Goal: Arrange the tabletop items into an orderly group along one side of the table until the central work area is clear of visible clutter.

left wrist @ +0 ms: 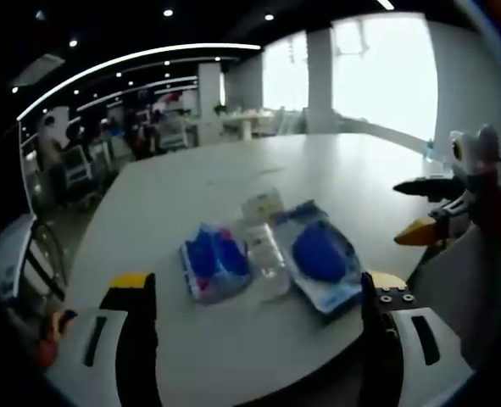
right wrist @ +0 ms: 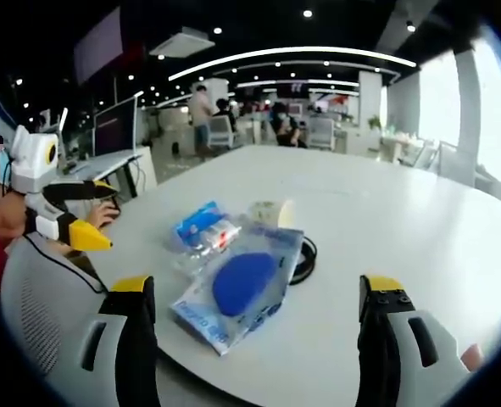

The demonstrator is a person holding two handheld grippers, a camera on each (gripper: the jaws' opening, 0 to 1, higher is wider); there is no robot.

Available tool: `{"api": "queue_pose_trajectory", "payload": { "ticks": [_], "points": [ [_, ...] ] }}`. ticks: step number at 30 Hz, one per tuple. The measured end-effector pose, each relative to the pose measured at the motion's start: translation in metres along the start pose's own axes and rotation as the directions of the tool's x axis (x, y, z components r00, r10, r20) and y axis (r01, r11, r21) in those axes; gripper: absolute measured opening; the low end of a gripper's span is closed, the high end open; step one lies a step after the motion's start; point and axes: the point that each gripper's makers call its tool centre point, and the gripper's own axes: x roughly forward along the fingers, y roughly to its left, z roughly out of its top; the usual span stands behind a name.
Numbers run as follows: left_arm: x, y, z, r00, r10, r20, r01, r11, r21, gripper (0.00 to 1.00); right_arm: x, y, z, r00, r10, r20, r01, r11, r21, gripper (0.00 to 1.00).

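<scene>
Both the left gripper [left wrist: 258,314] and right gripper [right wrist: 258,314] hold fingers wide apart, grasping nothing.

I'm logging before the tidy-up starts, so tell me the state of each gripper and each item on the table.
Left gripper: open, empty.
Right gripper: open, empty.
Flat packet with blue disc: lying flat near table edge.
Blue and red packet: lying flat, ungripped.
Clear packet: lying between the two.
Black cable: coiled, partly under flat packet.

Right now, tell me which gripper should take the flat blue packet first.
Probably the right gripper: in the right gripper view the flat blue packet lies nearest, almost between its open jaws. In the left gripper view the same packet sits farther off, toward one jaw.
</scene>
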Motion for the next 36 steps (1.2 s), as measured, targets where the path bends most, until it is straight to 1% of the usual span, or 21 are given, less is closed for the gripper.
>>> {"api": "queue_pose_trajectory", "payload": {
  "ticks": [9,12,16,21,22,23,26,30,31,32,34,36],
  "points": [
    [0.000,-0.001,-0.001,1.000,-0.008,-0.005,0.008,1.000,0.005,0.97,0.000,0.002,0.005,1.000,0.016,0.002,-0.016,1.000,0.003,1.00],
    [0.000,-0.001,-0.001,1.000,-0.006,-0.006,0.006,1.000,0.007,0.97,0.000,-0.002,0.005,1.000,0.012,-0.002,-0.012,1.000,-0.008,1.00],
    [0.000,-0.001,-0.001,1.000,-0.009,-0.009,0.009,1.000,0.009,0.96,0.000,-0.008,0.012,1.000,0.005,0.007,-0.005,1.000,-0.013,1.00],
    [0.000,-0.002,-0.001,1.000,-0.009,-0.008,0.009,1.000,0.013,0.96,0.005,-0.017,0.027,0.999,-0.001,0.033,0.002,1.000,-0.024,0.99],
    [0.000,-0.002,-0.001,1.000,-0.011,-0.009,0.011,1.000,0.012,0.96,0.006,-0.018,0.031,0.999,0.005,0.035,-0.004,0.999,-0.035,0.96],
    [0.000,-0.002,-0.002,1.000,-0.011,-0.011,0.011,1.000,0.013,0.96,0.007,-0.020,0.034,0.999,0.007,0.040,-0.005,0.999,-0.043,0.95],
    [0.001,-0.003,-0.002,1.000,-0.015,-0.014,0.015,1.000,0.015,0.95,0.012,-0.026,0.047,0.998,0.011,0.056,-0.007,0.998,-0.063,0.94],
    [0.001,-0.003,-0.003,1.000,-0.019,-0.018,0.019,1.000,0.014,0.95,0.021,-0.030,0.057,0.998,0.032,0.059,-0.027,0.997,-0.078,0.92],
    [0.001,-0.004,-0.003,1.000,-0.019,-0.018,0.020,1.000,0.015,0.95,0.025,-0.033,0.063,0.997,0.041,0.059,-0.036,0.996,-0.087,0.91],
    [0.001,-0.004,-0.003,1.000,-0.021,-0.019,0.021,1.000,0.016,0.95,0.026,-0.034,0.065,0.997,0.040,0.061,-0.035,0.995,-0.088,0.90],
    [0.001,-0.004,-0.003,1.000,-0.022,-0.021,0.023,1.000,0.016,0.95,0.032,-0.041,0.076,0.996,0.036,0.076,-0.028,0.995,-0.101,0.88],
    [0.001,-0.004,-0.003,1.000,-0.023,-0.021,0.023,1.000,0.015,0.95,0.038,-0.045,0.088,0.995,0.044,0.091,-0.035,0.995,-0.095,0.87]
  ]
}}
